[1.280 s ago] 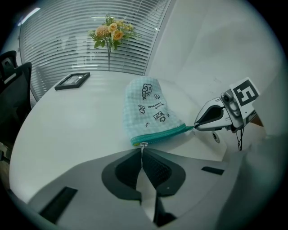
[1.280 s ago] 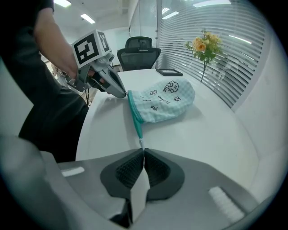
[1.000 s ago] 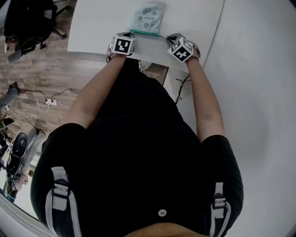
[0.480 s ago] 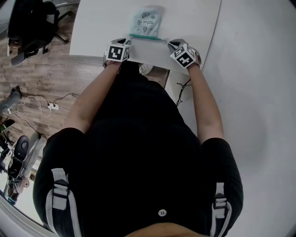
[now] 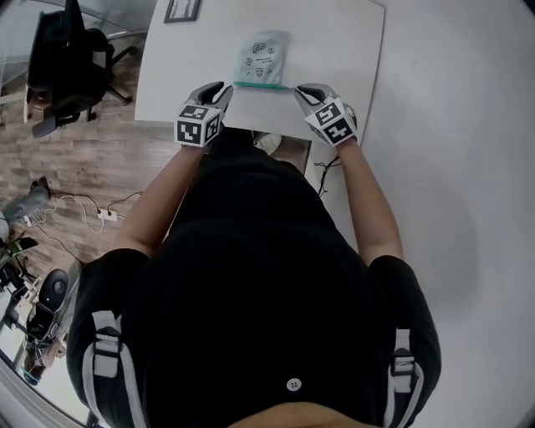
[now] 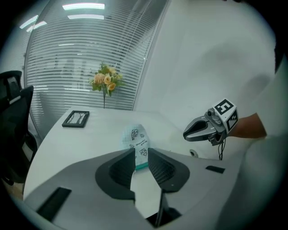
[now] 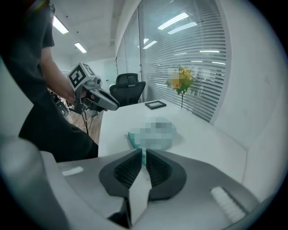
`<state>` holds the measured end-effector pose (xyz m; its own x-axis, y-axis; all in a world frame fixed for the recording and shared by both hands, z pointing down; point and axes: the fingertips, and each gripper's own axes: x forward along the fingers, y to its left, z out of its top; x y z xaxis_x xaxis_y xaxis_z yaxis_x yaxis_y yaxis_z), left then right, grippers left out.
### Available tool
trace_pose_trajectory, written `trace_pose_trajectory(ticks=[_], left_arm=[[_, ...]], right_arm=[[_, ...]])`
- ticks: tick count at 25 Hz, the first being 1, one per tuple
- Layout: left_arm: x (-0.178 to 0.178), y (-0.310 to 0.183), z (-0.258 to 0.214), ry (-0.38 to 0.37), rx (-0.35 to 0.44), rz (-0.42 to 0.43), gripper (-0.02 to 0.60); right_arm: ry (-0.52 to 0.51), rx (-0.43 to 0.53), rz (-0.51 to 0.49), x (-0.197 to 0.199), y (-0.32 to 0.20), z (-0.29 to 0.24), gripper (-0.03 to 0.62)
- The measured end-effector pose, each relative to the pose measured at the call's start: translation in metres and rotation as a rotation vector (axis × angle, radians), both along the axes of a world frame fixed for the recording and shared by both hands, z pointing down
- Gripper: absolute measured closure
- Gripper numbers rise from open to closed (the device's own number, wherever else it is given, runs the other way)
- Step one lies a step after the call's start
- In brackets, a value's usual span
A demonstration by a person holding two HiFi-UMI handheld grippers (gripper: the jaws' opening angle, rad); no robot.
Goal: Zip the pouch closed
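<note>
A pale teal pouch (image 5: 262,57) with a green zip strip along its near edge lies flat on the white table (image 5: 334,42). It also shows in the left gripper view (image 6: 138,143) and the right gripper view (image 7: 155,134). My left gripper (image 5: 219,86) hovers off the strip's left end, its jaws (image 6: 141,152) apart with nothing between them. My right gripper (image 5: 301,89) hangs off the strip's right end, its jaws (image 7: 144,152) a narrow slit apart and empty. Neither touches the pouch. Each gripper shows in the other's view: the right gripper (image 6: 185,134) and the left gripper (image 7: 114,105).
A small dark picture frame (image 5: 181,10) lies at the table's far left corner. A vase of flowers (image 6: 105,81) stands by the blinds. A black office chair (image 5: 67,58) is on the wood floor to the left, with cables (image 5: 92,180) lying nearer.
Both grippers have lifted off the table at the pouch's near edge and drawn back toward me. Their jaws have parted. The pouch has stayed flat in place.
</note>
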<state>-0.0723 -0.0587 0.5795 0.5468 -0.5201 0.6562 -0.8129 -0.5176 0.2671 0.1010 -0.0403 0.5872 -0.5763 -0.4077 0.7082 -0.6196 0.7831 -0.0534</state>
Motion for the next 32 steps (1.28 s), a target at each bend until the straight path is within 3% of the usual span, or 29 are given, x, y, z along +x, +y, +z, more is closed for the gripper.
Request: trace_pose_trajectory(ticks=[16,23,32], left_arm=[[0.033,-0.01,-0.166,0.129,0.386,0.13,0.515],[0.049,-0.004,-0.218,0.235,0.471,0.17,0.555],[0.049,-0.01,-0.246,0.235,0.531,0.183,0.574]], right_arm=[[-0.329,0.202,0.03,-0.037,-0.008,-0.161,0.556],[-0.39,0.294,0.022,-0.046,-0.01,-0.214,0.556],[-0.517,0.353,0.039,-0.054,-0.008,-0.269,0.559]])
